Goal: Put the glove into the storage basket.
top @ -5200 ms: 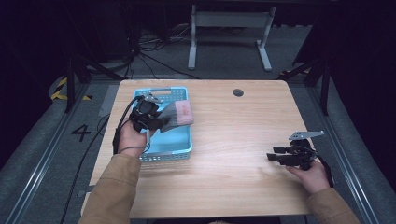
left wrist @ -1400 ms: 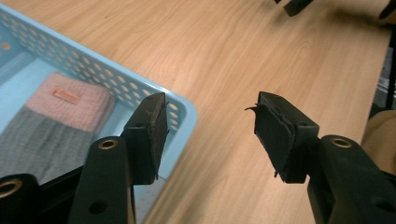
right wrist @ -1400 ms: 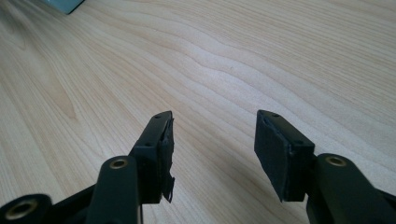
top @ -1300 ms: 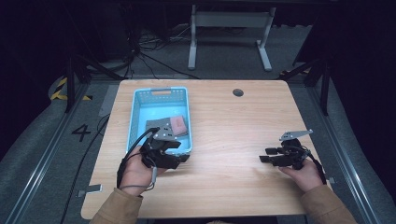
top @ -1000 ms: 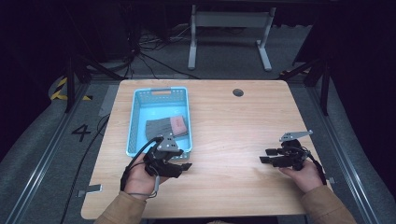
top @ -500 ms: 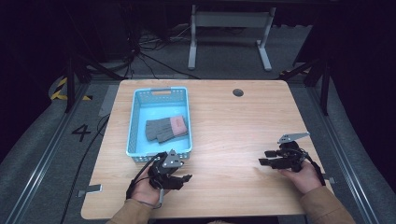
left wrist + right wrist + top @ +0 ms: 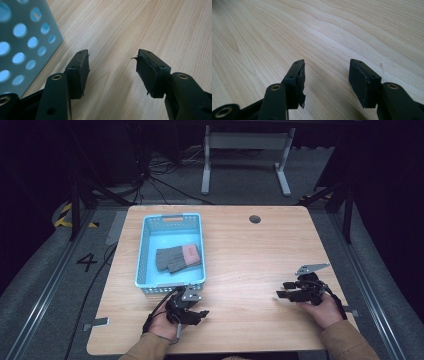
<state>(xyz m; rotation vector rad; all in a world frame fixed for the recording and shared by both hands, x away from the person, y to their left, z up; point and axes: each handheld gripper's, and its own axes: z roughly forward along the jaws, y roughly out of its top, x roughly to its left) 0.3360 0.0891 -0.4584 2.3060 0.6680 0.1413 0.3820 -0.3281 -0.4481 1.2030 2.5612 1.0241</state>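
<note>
A blue perforated basket [image 7: 145, 251] stands on the left half of the wooden table [image 7: 250, 255]. In it lie grey gloves [image 7: 170, 260] with a pink cuff [image 7: 190, 253]. My left gripper [image 7: 199, 314] rests low on the table just in front of the basket's near wall, open, with nothing between its jaws. The left gripper view has the same gripper [image 7: 112, 67] over bare wood, with the basket wall [image 7: 22, 40] at its left. My right gripper [image 7: 281, 295] sits near the table's right front, open and empty; in its own view the gripper [image 7: 327, 75] hangs over bare wood.
A round dark grommet [image 7: 255, 219] sits near the table's far edge. Behind the table stand a metal frame [image 7: 245, 150] and floor cables [image 7: 160, 175]. Yellow-black tape [image 7: 65, 215] and a painted 4 [image 7: 87, 262] mark the floor at left.
My left gripper has left the basket, where it was over the gloves, and drawn back to the table's near edge in front of it. The gloves stay in the basket. The right gripper barely shifted.
</note>
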